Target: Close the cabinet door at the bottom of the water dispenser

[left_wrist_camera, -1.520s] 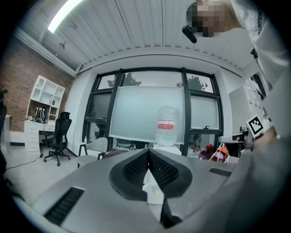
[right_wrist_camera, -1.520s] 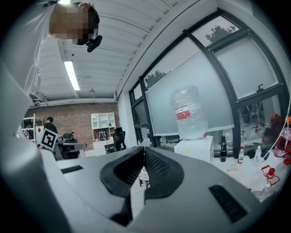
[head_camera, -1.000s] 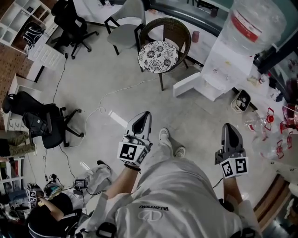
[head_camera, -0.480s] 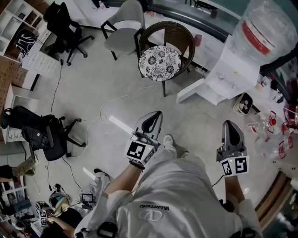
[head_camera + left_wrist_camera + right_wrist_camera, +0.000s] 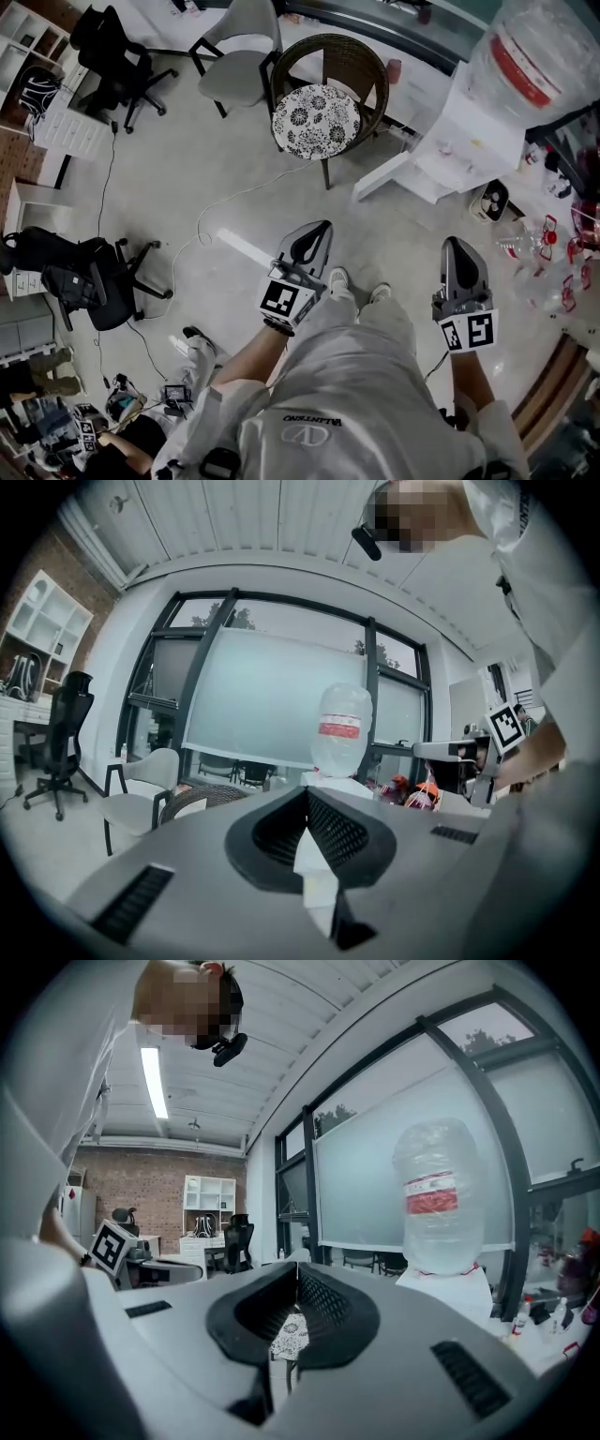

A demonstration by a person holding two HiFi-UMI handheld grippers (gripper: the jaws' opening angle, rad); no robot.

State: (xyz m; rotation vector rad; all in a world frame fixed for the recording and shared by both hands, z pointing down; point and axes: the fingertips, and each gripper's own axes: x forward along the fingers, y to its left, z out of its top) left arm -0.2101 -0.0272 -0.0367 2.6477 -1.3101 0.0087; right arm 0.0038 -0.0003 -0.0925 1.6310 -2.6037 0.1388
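The white water dispenser [image 5: 466,141] stands at the upper right of the head view with a large clear bottle [image 5: 525,56] on top. Its bottom cabinet door [image 5: 380,176] hangs open, swung out to the left over the floor. My left gripper [image 5: 315,234] is shut and empty, held level and pointing toward the dispenser from well short of the door. My right gripper [image 5: 457,249] is also shut and empty, below the dispenser in this view. The bottle [image 5: 342,726] rises above my left gripper [image 5: 307,795] in the left gripper view. It stands right of my right gripper [image 5: 296,1269] as the bottle [image 5: 437,1208] in the right gripper view.
A wicker chair with a patterned cushion [image 5: 316,120] stands just left of the open door, a grey chair [image 5: 239,66] behind it. A small round fan [image 5: 489,200] and clear bottles [image 5: 553,272] lie right of the dispenser. Black office chairs [image 5: 89,272] and a floor cable [image 5: 225,202] are at left.
Both grippers have moved forward toward the dispenser, the left one drifting right and nearer the open door. Both stay shut.
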